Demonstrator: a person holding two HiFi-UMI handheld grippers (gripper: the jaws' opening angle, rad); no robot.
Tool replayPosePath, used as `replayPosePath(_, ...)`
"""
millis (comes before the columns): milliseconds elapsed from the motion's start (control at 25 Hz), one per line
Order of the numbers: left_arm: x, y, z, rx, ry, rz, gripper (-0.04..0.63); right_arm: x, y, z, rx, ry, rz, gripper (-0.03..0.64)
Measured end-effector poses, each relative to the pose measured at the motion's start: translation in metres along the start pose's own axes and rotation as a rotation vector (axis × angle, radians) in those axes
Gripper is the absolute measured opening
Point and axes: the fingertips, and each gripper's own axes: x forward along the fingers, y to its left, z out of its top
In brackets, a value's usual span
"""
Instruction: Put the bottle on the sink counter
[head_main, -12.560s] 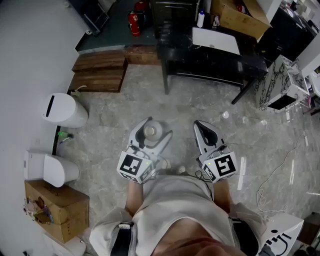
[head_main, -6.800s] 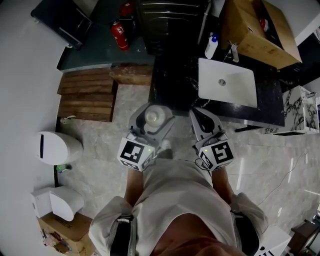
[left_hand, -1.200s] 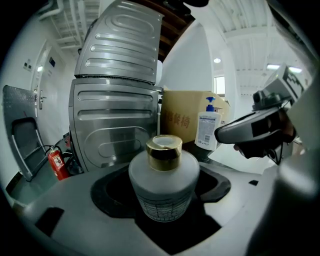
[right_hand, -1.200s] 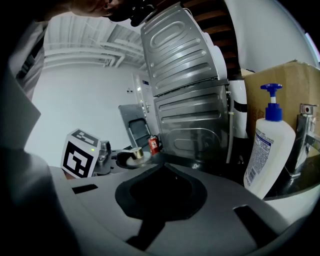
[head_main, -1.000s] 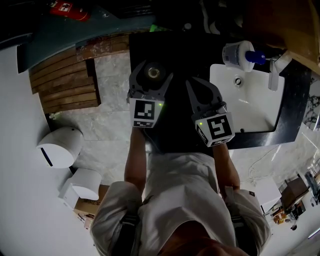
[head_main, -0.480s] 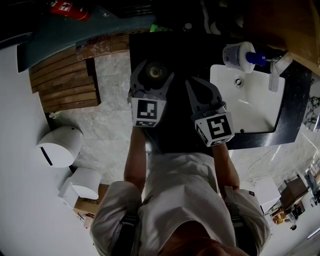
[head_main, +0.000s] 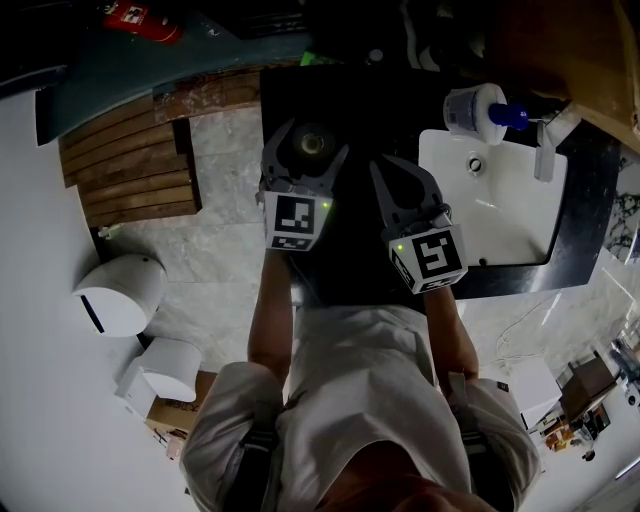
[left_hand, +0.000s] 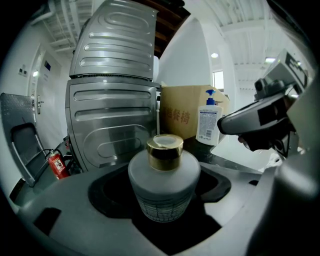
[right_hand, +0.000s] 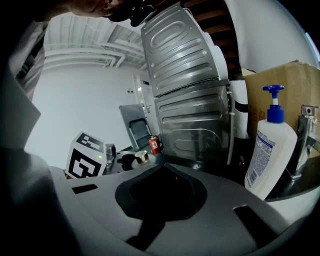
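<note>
A squat frosted-white bottle (left_hand: 164, 184) with a gold cap (head_main: 311, 143) sits between the jaws of my left gripper (left_hand: 165, 205), which is shut on it. In the head view the left gripper (head_main: 305, 152) holds it over the left part of the black sink counter (head_main: 350, 262); whether its base touches the counter is hidden. My right gripper (head_main: 398, 188) hovers just to the right over the same counter. Its jaws are together and hold nothing in the right gripper view (right_hand: 162, 192).
A white sink basin (head_main: 500, 222) lies to the right, with a pump bottle (head_main: 478, 112) and a faucet (head_main: 550, 150) at its far edge. A ribbed metal appliance (left_hand: 112, 100) and a cardboard box (left_hand: 182, 117) stand behind the counter. Wooden steps (head_main: 125, 170) lie on the floor at left.
Since the earliest frames the person has walked from the open floor up to the sink counter, bottle in the left gripper. In the last second both grippers barely shifted.
</note>
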Motion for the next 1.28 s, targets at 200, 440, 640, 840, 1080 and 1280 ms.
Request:
replayPosePath(200, -0.001, 0.000, -0.002, -0.021, -0.001, 0.004, 0.333, -0.005, 0.002, 0.002, -0.008, -0.002, -0.008, -0.003)
replayPosePath(440, -0.004, -0.002, -0.004, -0.042, -0.007, -0.012, 0.334, -0.012, 0.007, 0.005, -0.017, -0.007, -0.015, -0.003)
replayPosePath(640, -0.010, -0.004, -0.008, -0.042, -0.010, -0.029, 0.334, -0.018, 0.014, 0.006, -0.030, -0.005, -0.023, -0.003)
replayPosePath(840, -0.019, -0.005, -0.012, -0.036, -0.011, -0.040, 0.334, -0.028, 0.023, 0.005, -0.039, 0.008, -0.041, -0.003)
replayPosePath(1080, -0.034, -0.007, -0.018, -0.075, -0.025, -0.044, 0.333, -0.039, 0.030, 0.001, -0.045, 0.018, -0.061, -0.003)
replayPosePath(1280, -0.066, -0.010, -0.015, -0.075, -0.053, -0.046, 0.333, -0.046, 0.041, 0.006, -0.060, 0.004, -0.051, -0.003)
